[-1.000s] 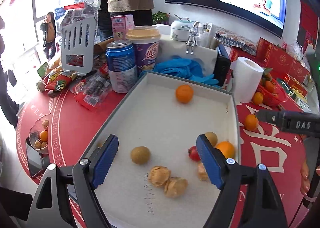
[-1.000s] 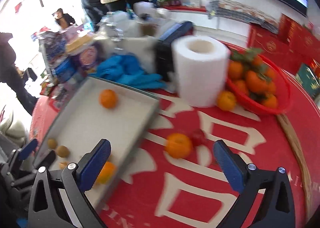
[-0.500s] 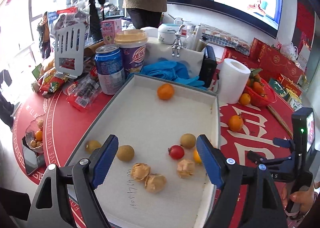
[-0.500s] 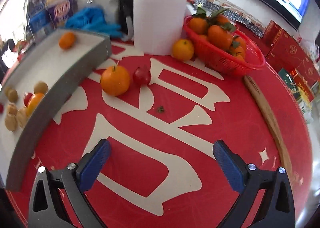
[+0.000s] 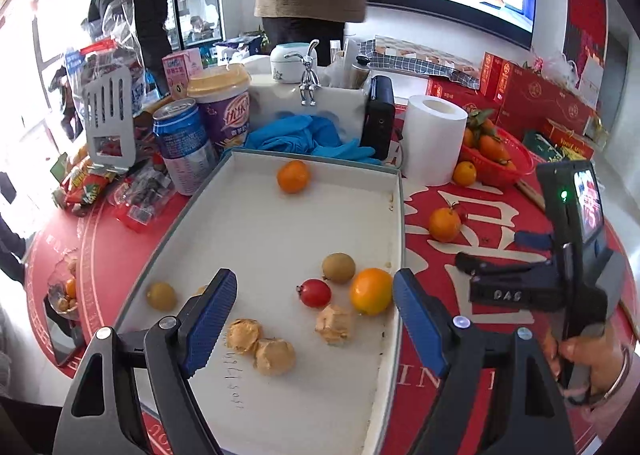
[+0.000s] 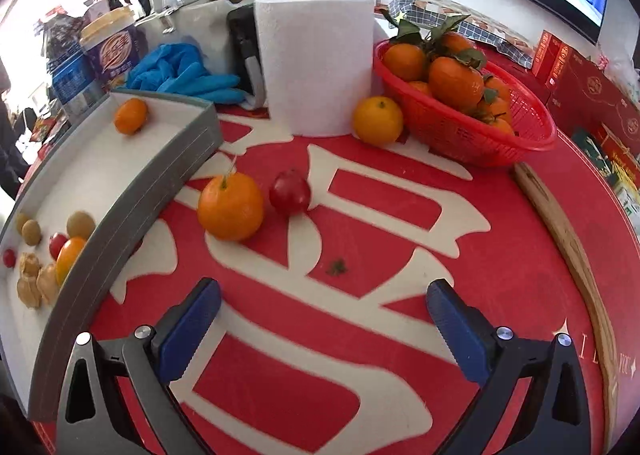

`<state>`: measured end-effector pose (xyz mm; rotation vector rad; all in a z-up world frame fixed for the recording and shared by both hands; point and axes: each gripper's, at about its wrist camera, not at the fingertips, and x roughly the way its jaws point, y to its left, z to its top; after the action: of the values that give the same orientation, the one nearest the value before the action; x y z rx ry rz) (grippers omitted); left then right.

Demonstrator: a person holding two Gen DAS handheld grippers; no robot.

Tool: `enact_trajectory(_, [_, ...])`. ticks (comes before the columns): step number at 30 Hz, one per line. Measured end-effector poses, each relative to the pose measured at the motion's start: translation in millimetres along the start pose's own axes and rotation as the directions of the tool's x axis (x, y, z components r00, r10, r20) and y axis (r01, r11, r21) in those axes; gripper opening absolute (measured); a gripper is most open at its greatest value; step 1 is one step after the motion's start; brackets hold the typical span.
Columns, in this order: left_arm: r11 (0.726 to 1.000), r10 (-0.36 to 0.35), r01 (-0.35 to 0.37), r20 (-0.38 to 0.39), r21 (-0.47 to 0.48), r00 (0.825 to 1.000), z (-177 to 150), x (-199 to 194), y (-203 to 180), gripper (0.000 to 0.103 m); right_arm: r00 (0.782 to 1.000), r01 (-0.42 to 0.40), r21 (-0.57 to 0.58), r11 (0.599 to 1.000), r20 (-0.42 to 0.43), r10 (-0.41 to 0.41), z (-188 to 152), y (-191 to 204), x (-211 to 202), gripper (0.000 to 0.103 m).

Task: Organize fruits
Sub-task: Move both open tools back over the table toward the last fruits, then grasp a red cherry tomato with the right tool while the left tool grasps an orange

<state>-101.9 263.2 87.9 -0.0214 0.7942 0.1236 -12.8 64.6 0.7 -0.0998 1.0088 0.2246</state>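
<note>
**Fruit half sorted, both grippers empty**

Clearly we are between picks. Our left gripper (image 5: 314,311) hangs over the near end of the tray (image 5: 394,191), fingers spread wide and holding nothing; below it lie an orange (image 5: 370,290), a small red fruit (image 5: 315,292), a kiwi (image 5: 338,267) and three walnuts (image 5: 260,342). Our right gripper (image 6: 322,325) is equally wide and empty above the red tablecloth (image 6: 400,295), pointed at the loose orange (image 6: 231,206) and the red fruit (image 6: 290,191) touching it, both just outside the tray wall. We judge these two are the next to go in. The red basket (image 6: 500,135) of tangerines stands well apart, beside the paper roll (image 6: 316,59).
</note>
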Motion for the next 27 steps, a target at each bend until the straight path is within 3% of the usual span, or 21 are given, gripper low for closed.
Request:
enact_trajectory(3, [1.0, 0.014, -0.014, 0.003, 0.005, 1.0, -0.1, -0.4, 1.4, 0.083, 1.0, -0.005, 0.008, 1.0, 0.004, 0.005, -3.0, -8.5, -2.2, 0.103])
enact_trajectory(8, [1.0, -0.02, 0.02, -0.005, -0.001, 1.0, 0.6, 3.8, -7.7, 0.083, 1.0, 0.005, 0.1, 0.995, 0.018, -0.007, -1.4, -32.4, -2.6, 0.103])
enact_trajectory(11, [0.999, -0.035, 0.036, -0.022, 0.027, 0.999, 0.6, 10.5, -20.9, 0.083, 1.0, 0.002, 0.098, 0.995, 0.03, -0.005, 9.1, -28.2, 3.5, 0.101])
enact_trajectory(20, [0.995, -0.025, 0.028, -0.03, 0.095, 0.999, -1.8, 9.0, -41.3, 0.083, 0.998, -0.019, 0.025, 1.0, 0.068, 0.017, 32.7, 2.0, 13.6, 0.057])
enact_trajectory(21, [0.994, -0.021, 0.025, -0.036, 0.103, 0.999, -0.5, 10.6, -44.1, 0.083, 0.997, -0.013, 0.015, 1.0, 0.071, 0.012, 35.2, 0.9, 15.9, 0.044])
enact_trajectory(22, [0.994, -0.022, 0.026, -0.04, 0.108, 0.999, 1.7, 12.0, -47.0, 0.083, 0.997, -0.004, 0.003, 1.0, 0.074, 0.004, 35.6, 2.7, 16.5, 0.023])
enact_trajectory(27, [0.989, -0.091, 0.099, -0.069, 0.11, 0.993, 13.2, 19.7, -65.4, 0.083, 0.995, -0.069, 0.063, 0.996, 0.074, 0.065, 29.4, -14.4, 10.0, 0.022])
